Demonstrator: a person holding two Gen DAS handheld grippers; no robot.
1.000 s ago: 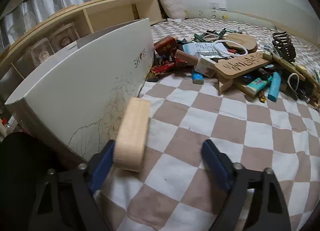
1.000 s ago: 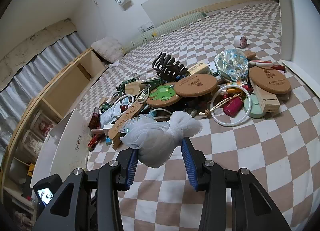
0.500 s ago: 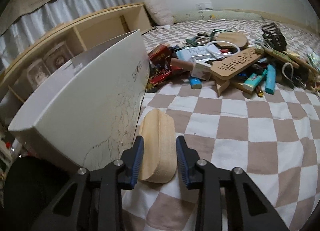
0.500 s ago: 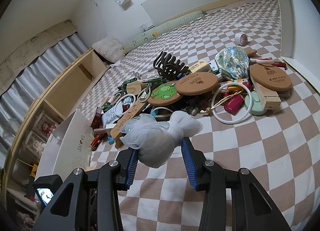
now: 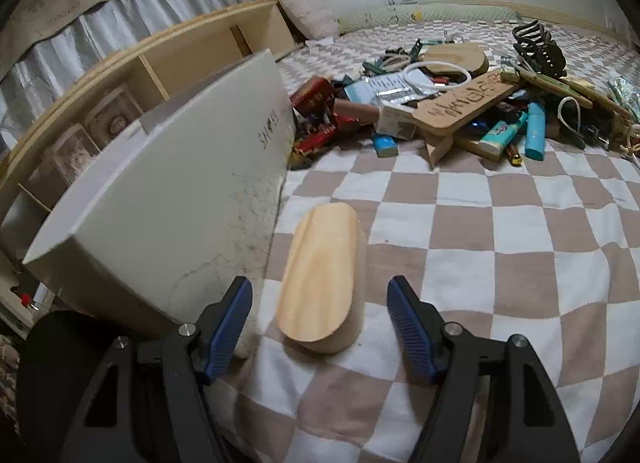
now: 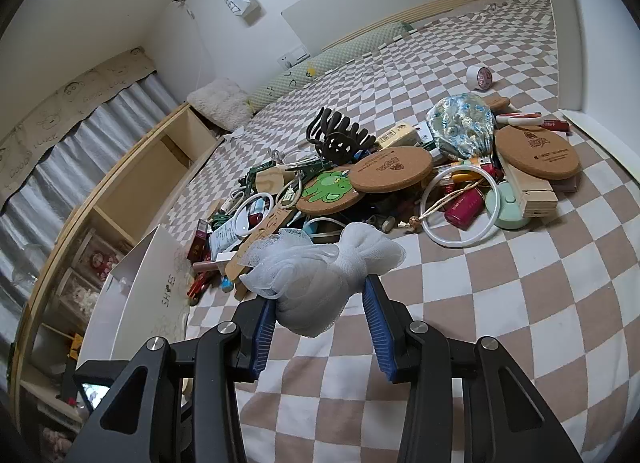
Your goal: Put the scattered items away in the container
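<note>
At your far left stands the white shoe box (image 5: 172,199) on the checkered blanket (image 5: 520,231). Just beside its wall lies the wooden block (image 5: 320,275), between the spread fingers of your left gripper (image 5: 320,327), touching neither (pale wood, oblong, with rounded ends). Your right gripper (image 6: 316,327) is pinching the white mesh bath sponge (image 6: 316,271), held above the blanket, near the pile of scattered items (image 6: 400,183).
</note>
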